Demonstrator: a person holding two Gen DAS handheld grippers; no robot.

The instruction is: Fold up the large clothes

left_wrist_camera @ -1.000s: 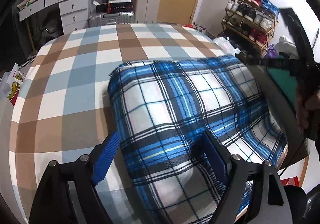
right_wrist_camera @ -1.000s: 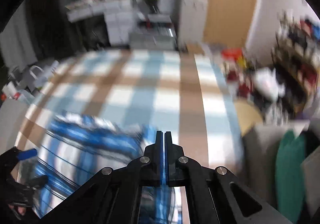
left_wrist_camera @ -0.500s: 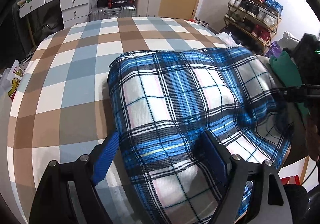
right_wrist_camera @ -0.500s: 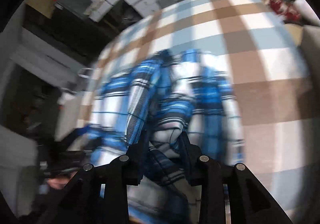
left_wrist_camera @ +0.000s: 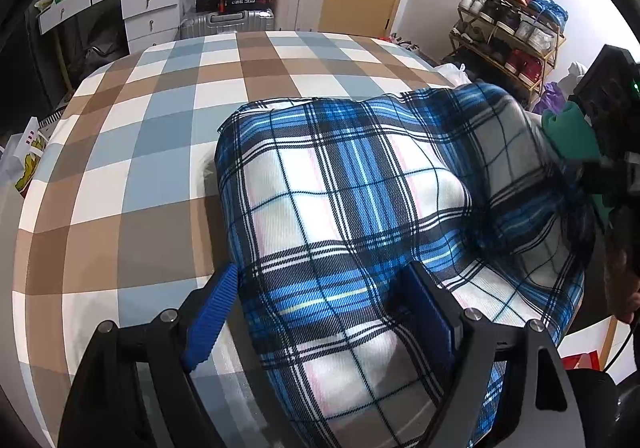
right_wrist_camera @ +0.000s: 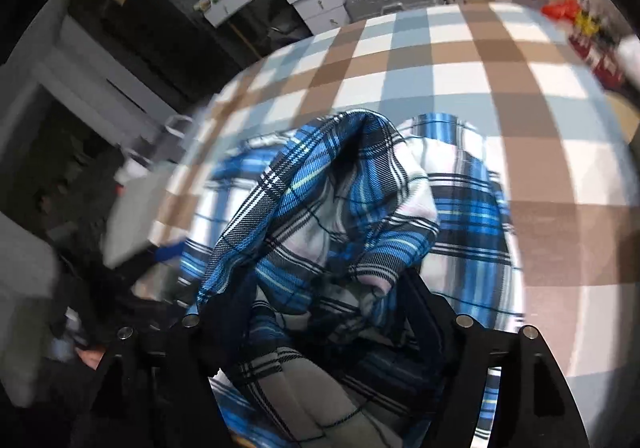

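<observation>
Plaid garment (left_wrist_camera: 360,216) is lying bunched on the checked bed (left_wrist_camera: 140,152) — your right gripper (right_wrist_camera: 328,312) has just been opening around a fold, ungripped; left gripper (left_wrist_camera: 320,308) is straddling the near-left edge, open.

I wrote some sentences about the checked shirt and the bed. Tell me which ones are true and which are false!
1. The blue plaid garment lies on a bed with a brown, blue and white checked bedspread. True.
2. The left gripper is shut tight. False: its jaws stand wide, with plaid cloth between them.
3. A shoe rack stands by the wall. True.
4. The bedspread is plain red. False: it is checked.
5. The right gripper is empty and far from the cloth. False: its jaws have just been opening, and bunched plaid cloth lies between them.
</observation>
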